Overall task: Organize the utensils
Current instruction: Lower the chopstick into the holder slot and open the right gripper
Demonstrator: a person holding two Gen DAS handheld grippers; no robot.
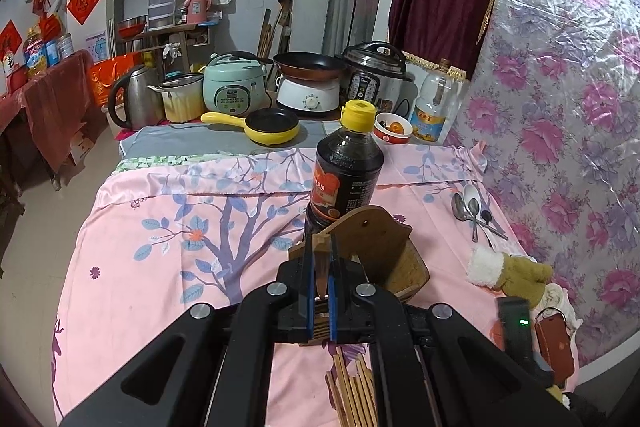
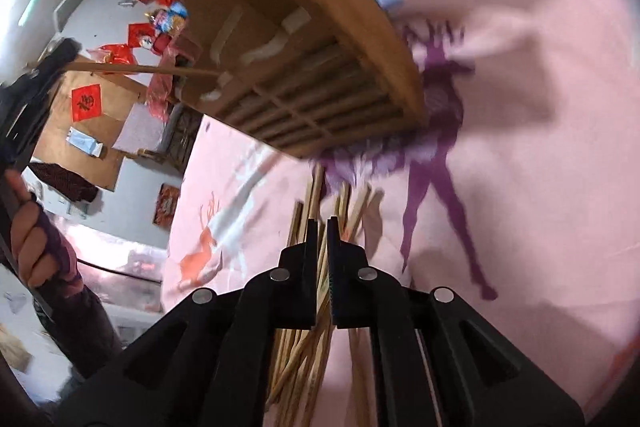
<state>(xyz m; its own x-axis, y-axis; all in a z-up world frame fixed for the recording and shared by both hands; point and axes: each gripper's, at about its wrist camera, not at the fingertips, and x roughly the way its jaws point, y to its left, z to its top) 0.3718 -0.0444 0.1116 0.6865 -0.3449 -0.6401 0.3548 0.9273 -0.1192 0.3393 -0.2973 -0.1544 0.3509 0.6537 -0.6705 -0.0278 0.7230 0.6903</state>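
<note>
My left gripper (image 1: 320, 247) is shut on the rim of a wooden chopstick holder (image 1: 380, 247) and holds it tilted above the pink cloth. The holder's slatted underside (image 2: 320, 107) shows in the right wrist view, raised off the cloth. A pile of wooden chopsticks (image 1: 354, 391) lies on the cloth below the left gripper. My right gripper (image 2: 322, 227) is over the same chopsticks (image 2: 308, 347), its jaws nearly closed with chopsticks between them; the view is blurred. Three spoons (image 1: 474, 211) lie at the far right of the cloth.
A dark sauce bottle (image 1: 344, 171) with a yellow cap stands just behind the holder. A yellow pan (image 1: 272, 125), cookers, a kettle and an oil bottle (image 1: 434, 107) crowd the far end. A floral wall covering (image 1: 568, 107) borders the right side.
</note>
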